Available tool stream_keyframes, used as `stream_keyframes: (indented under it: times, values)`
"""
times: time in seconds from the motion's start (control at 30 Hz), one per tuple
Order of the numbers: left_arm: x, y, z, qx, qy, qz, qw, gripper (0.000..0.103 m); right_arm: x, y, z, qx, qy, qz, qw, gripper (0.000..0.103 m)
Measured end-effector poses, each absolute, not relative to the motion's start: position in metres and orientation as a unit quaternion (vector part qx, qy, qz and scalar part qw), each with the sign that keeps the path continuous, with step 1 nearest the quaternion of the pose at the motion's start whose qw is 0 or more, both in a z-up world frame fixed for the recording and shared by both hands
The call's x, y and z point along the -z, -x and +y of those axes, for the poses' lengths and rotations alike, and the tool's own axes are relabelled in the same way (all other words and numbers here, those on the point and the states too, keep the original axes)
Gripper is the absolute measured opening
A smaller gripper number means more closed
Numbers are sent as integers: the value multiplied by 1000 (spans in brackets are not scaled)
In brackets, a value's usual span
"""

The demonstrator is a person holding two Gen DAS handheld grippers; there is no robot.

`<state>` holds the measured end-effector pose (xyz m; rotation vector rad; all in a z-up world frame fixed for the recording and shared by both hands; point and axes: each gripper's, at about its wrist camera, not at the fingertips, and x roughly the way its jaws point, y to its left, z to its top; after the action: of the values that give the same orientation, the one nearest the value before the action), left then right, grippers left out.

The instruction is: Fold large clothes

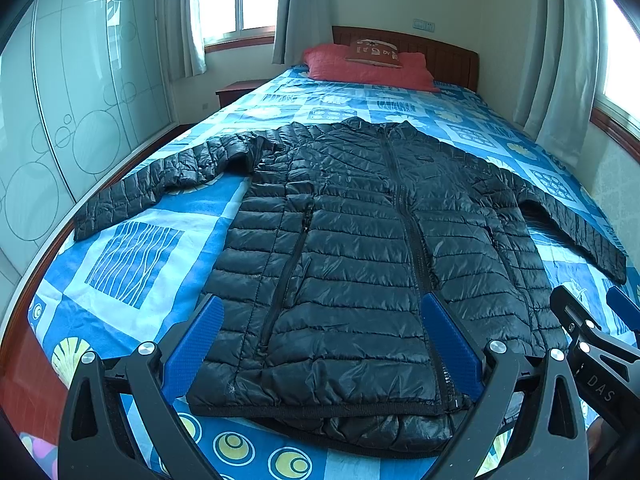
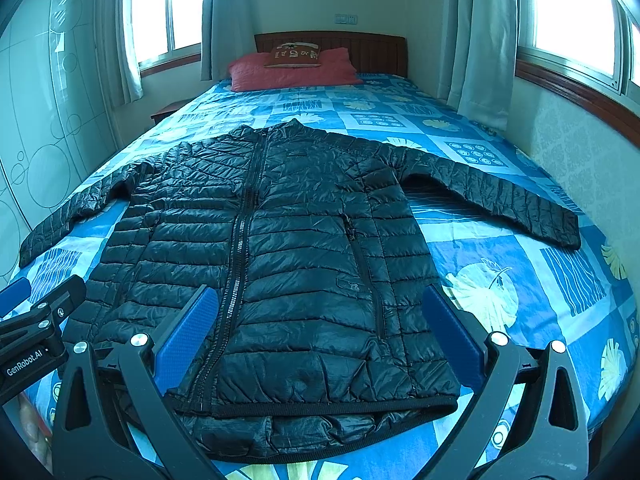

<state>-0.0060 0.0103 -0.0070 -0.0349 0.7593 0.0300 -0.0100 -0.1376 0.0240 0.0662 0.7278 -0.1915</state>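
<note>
Left wrist view: left gripper (image 1: 322, 346) spread wide above the hem of the black quilted puffer jacket (image 1: 360, 248) — right gripper (image 2: 320, 344) equally wide. Jacket lies flat, zipped, sleeves outspread, on the blue patterned bedspread (image 2: 500, 280); red pillow (image 2: 292, 70) beyond.

A home bedroom. A bed (image 2: 500, 208) with a blue patterned cover fills the room, its dark wooden headboard (image 2: 360, 50) against the far wall behind a red pillow (image 2: 292, 70). Pale curtains (image 2: 476, 40) hang beside bright windows (image 2: 572, 12). Frosted sliding panels (image 1: 80, 92) on the left are probably a wardrobe, with a small nightstand (image 1: 236, 90) beside.
</note>
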Motion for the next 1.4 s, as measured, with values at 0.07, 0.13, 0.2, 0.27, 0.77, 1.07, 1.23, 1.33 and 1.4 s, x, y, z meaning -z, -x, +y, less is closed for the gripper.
stream_keyframes:
  times: [0.07,0.13,0.2,0.27,0.77,1.07,1.23,1.33,1.4]
  values:
    - [7,6,10,-15,17,371,928,98,-24,9,-137,94,-32,355,930,101]
    - [7,6,10,-15,17,372,928,98,-24,9,-136,93,-32,356,929,101]
    - [9,6,10,-15,18,373,928,98,-22,9,-136,93,-32,356,929,101]
    - [9,6,10,-15,18,373,928,98,-22,9,-135,93,-31,356,929,101]
    - [14,-2,22,-22,35,379,924,98,-13,5,-141,79,-54,367,925,101]
    - [39,-55,135,-159,110,378,905,98,5,-18,-237,114,-176,360,909,101]
    - [72,-88,218,-244,160,396,871,98,20,-23,-328,163,-271,324,892,101]
    - [90,-103,256,-293,164,403,851,98,33,-23,-394,199,-322,299,876,86]
    - [97,-109,270,-319,154,401,845,98,43,-20,-437,221,-364,285,859,77]
